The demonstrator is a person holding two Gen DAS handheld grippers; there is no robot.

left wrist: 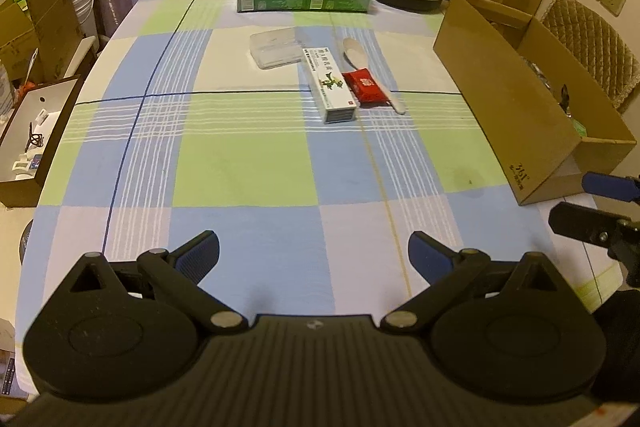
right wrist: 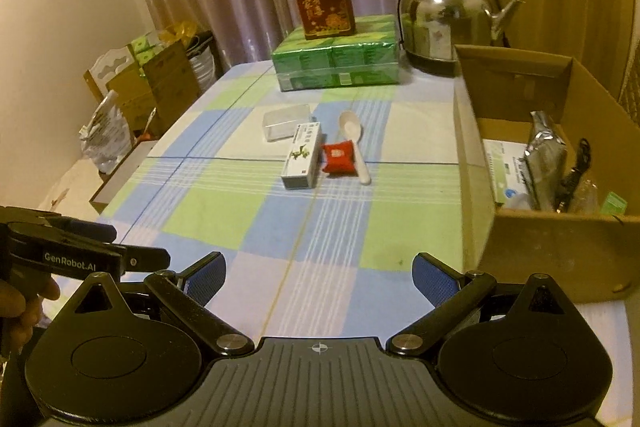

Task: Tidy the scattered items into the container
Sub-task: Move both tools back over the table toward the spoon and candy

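Both tongs, left tongs (left wrist: 314, 253) and right tongs (right wrist: 319, 273), are released and empty above the checked cloth of the table (left wrist: 248, 171). Mid-table lie a clear plastic case (left wrist: 275, 47), a white carton (left wrist: 329, 85), a red sachet (left wrist: 366, 87) touching the carton, and a white spoon (left wrist: 356, 53). The cardboard box (right wrist: 560, 251) stands at the right edge, well apart.
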